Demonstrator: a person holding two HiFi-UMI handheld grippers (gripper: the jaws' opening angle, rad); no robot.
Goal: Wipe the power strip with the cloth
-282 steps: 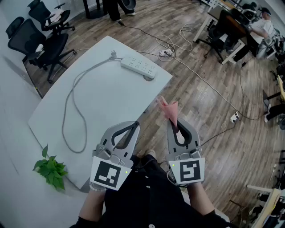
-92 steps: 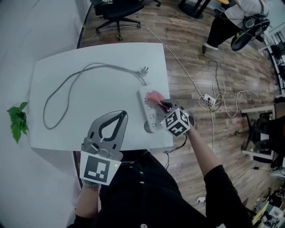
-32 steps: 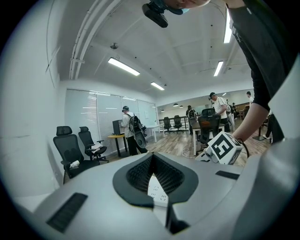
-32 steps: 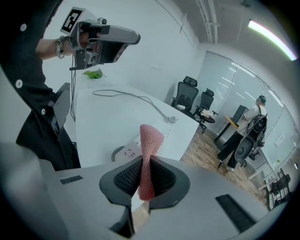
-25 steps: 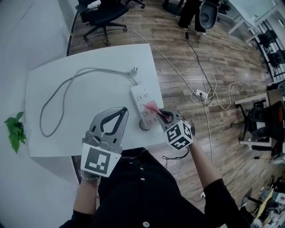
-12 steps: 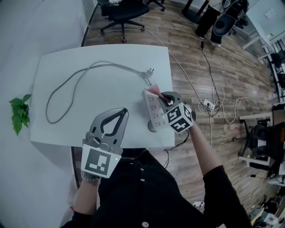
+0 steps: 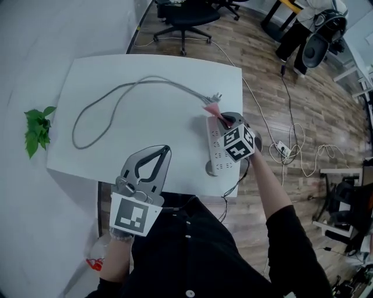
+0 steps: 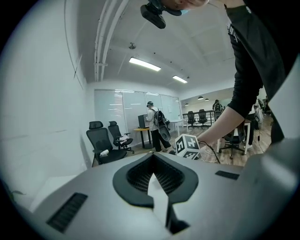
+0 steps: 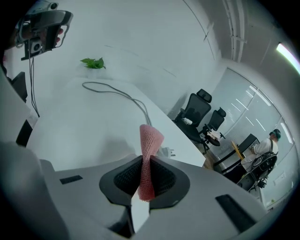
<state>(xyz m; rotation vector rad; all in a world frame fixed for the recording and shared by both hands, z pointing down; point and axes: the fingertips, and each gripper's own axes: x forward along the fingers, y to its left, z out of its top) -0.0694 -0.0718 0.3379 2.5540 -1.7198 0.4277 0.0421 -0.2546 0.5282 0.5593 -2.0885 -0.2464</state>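
The white power strip point(image 7: 219, 158) lies near the table's right edge, its grey cord point(image 7: 116, 93) looping left across the top. My right gripper point(image 7: 220, 118) is over the strip's far end, shut on the pink cloth point(image 7: 211, 109), whose tip points toward the loose plug point(image 7: 217, 96). In the right gripper view the cloth point(image 9: 148, 150) stands up between the shut jaws of the gripper point(image 9: 144, 165), with the plug point(image 9: 167, 152) just beyond. My left gripper point(image 7: 162, 152) hangs over the table's near edge, away from the strip. It point(image 8: 153, 165) is shut with nothing in it.
The white table point(image 7: 145, 128) ends just right of the strip, with wood floor and loose cables point(image 7: 285, 148) beyond. A small green plant point(image 7: 37, 131) sits at the table's left. Office chairs point(image 7: 192, 11) stand behind the table. A person point(image 8: 152, 119) stands far back.
My right gripper has carried the cloth along the power strip from its middle to its far, cord end. The left gripper stays shut near the table's front edge.
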